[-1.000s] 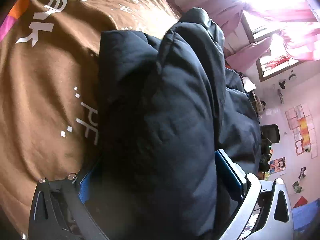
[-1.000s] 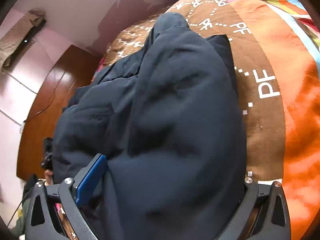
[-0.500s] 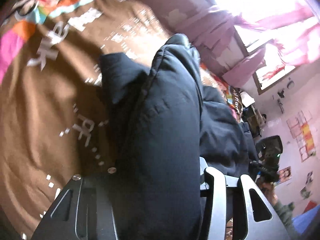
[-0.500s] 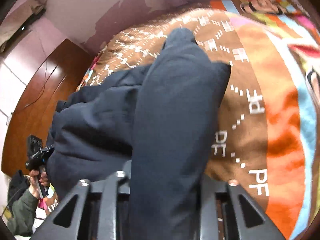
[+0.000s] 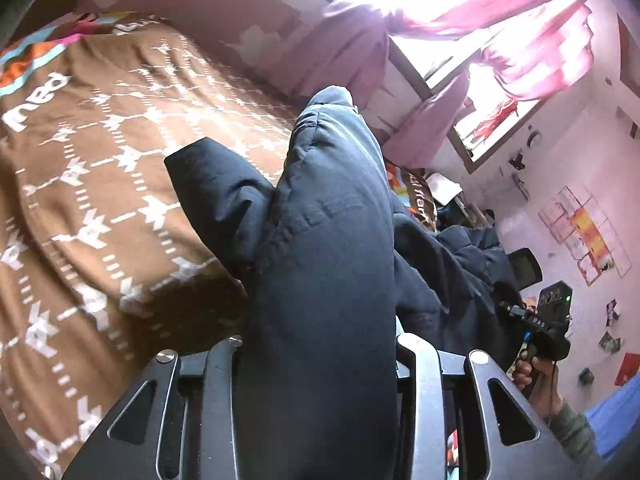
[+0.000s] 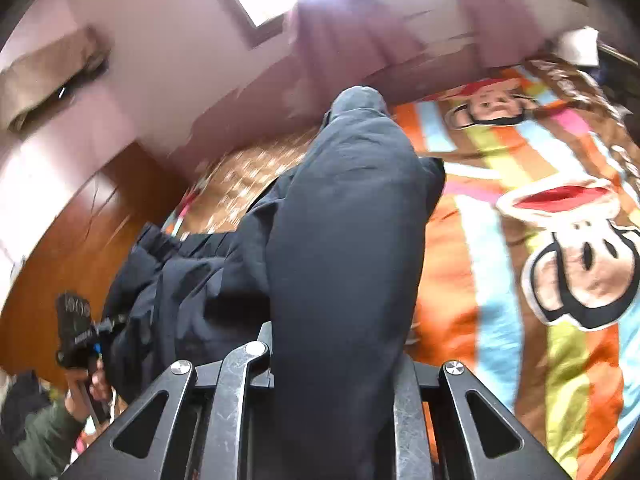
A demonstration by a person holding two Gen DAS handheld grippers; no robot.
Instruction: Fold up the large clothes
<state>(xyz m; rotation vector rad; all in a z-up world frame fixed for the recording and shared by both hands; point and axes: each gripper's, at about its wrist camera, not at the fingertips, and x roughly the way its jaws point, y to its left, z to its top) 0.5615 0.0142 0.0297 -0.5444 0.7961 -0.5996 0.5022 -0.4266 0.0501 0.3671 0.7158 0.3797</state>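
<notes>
Navy padded fabric fills the middle of both wrist views: a dark puffy jacket (image 5: 320,264) runs from the bottom edge up to the centre of each frame, over a bed. In the left wrist view the left tongs (image 5: 316,364) have just been closing and now pinch a thick fold of the jacket between their metal fingers (image 5: 418,396), the cloth bulging out above them. Brown bedspread (image 5: 100,200) with white lettering spreads over the left half of that frame, and a window with pink curtains (image 5: 532,52) glows at the upper right. At the lower right a hand grips the other tool.

In the right wrist view the right tongs (image 6: 334,364) have likewise just been closing and squeeze another fold of the jacket (image 6: 344,248). To its right lies a striped blanket with cartoon monkey faces (image 6: 560,280); a wooden headboard (image 6: 72,240) curves along the left.
</notes>
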